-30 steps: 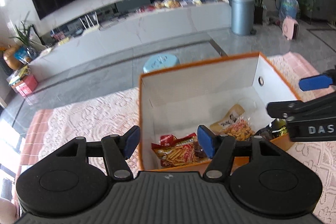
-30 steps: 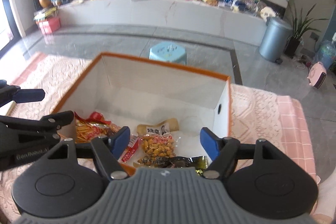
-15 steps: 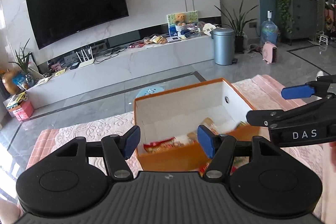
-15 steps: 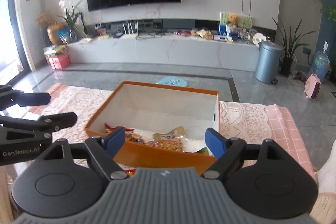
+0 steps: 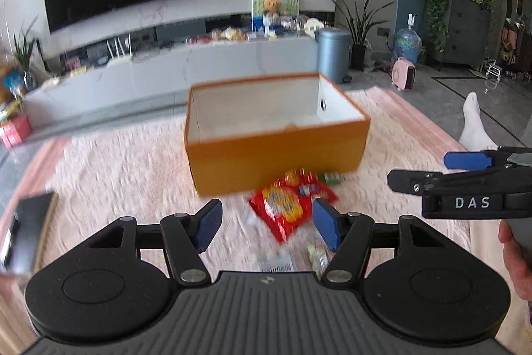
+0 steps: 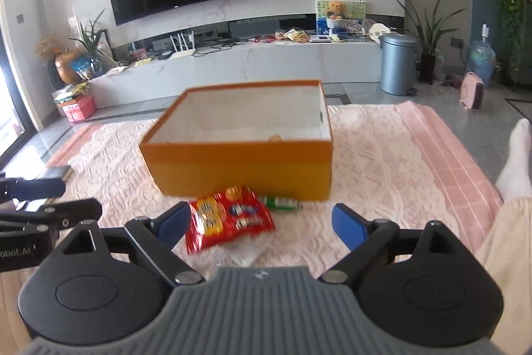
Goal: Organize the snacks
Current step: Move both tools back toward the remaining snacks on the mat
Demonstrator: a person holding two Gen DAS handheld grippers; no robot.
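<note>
Snacks: one red snack packet (image 6: pixel 229 218), printed with yellow and blue, lying flat on the pink lace-patterned cloth (image 6: pixel 382 162), just beside the near wall of the box at its 6 o'clock. A small green wrapped item (image 6: pixel 281 203) lies at the packet's 2 o'clock, close against the box's near wall. Some clear or pale wrappers (image 5: pixel 282 258), too blurred to identify, lie at the packet's 6 o'clock.

Orange box (image 6: pixel 239 168): open top, white inside, a round hole in its right end wall. Only a sliver of something tan shows over the near rim; the rest of the contents are hidden.

Left gripper (image 5: pixel 264 230): blue pads, jaws spread, nothing pinched; the red packet lies on the cloth beyond and between the fingertips, untouched.

Right gripper (image 6: pixel 262 223): jaws have just been opening and stand spread wide, nothing between the pads; the packet lies on the cloth near the left pad, not gripped.

Dark flat object (image 5: pixel 26 232): at 9 o'clock on the cloth's edge, blurred.

Person: a white-socked foot (image 6: pixel 515 162) at 3 o'clock of the box, well apart.
</note>
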